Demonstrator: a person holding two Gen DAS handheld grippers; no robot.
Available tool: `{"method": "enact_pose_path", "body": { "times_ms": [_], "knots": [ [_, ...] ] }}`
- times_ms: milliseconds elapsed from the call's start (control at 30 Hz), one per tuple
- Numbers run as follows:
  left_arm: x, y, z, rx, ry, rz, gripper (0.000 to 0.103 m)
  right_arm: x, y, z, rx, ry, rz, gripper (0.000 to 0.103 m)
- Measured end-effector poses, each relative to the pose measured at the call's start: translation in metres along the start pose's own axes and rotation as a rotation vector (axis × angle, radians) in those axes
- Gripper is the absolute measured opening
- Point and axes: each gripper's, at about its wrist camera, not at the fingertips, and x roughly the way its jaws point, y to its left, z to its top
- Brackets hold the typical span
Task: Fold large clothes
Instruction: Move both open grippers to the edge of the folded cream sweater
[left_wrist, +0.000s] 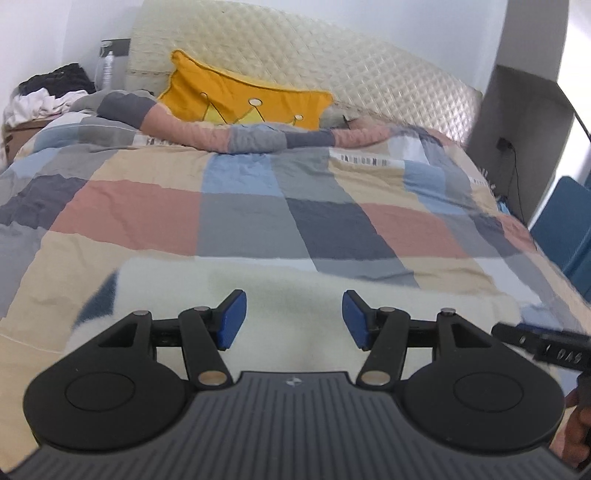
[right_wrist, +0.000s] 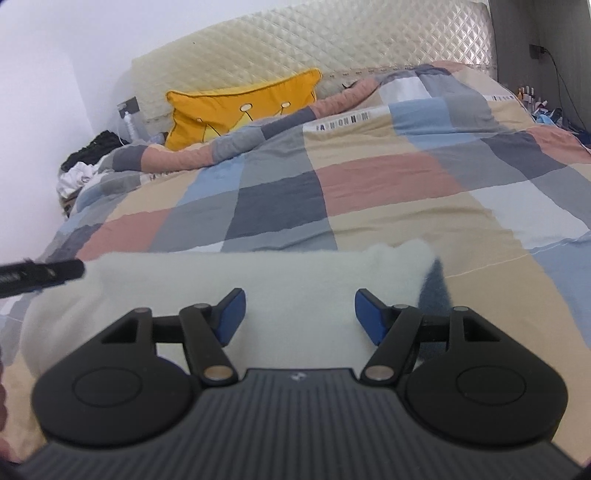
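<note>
A fluffy cream-white garment (left_wrist: 280, 288) with a dark blue patch lies on the near part of the bed, spread across a checked quilt (left_wrist: 236, 214). My left gripper (left_wrist: 294, 317) hovers over it, blue pads apart, nothing between them. In the right wrist view the same garment (right_wrist: 295, 280) stretches wide below my right gripper (right_wrist: 300, 314), whose jaws also stand apart and empty. A dark blue corner (right_wrist: 436, 288) of the garment shows at its right end. The tip of the other gripper (right_wrist: 40, 275) pokes in at the left edge.
A yellow crown cushion (left_wrist: 240, 98) leans on the quilted cream headboard (left_wrist: 332, 66). A long patchwork bolster (left_wrist: 229, 133) lies across the top of the bed. Clothes are piled on a stand (left_wrist: 48, 92) at the far left. A blue chair (left_wrist: 569, 236) stands at the right.
</note>
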Motion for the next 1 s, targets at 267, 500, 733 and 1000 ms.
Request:
{"method": "enact_pose_path", "body": {
  "times_ms": [267, 500, 733, 1000],
  "knots": [
    [0.032, -0.003, -0.011, 0.097, 0.078, 0.054, 0.063, 0.014, 0.012, -0.004, -0.024, 0.048, 0.043, 0.068],
    [0.059, 0.007, -0.012, 0.052, 0.083, 0.073, 0.066, 0.045, 0.015, -0.005, -0.09, 0.087, 0.046, 0.068],
    [0.084, 0.017, -0.008, 0.021, 0.089, 0.074, 0.07, 0.06, 0.012, -0.007, -0.115, 0.097, 0.056, 0.068],
    [0.055, 0.011, -0.01, -0.011, 0.055, 0.048, 0.07, 0.039, 0.013, -0.005, -0.079, 0.079, 0.052, 0.061]
  ]
}}
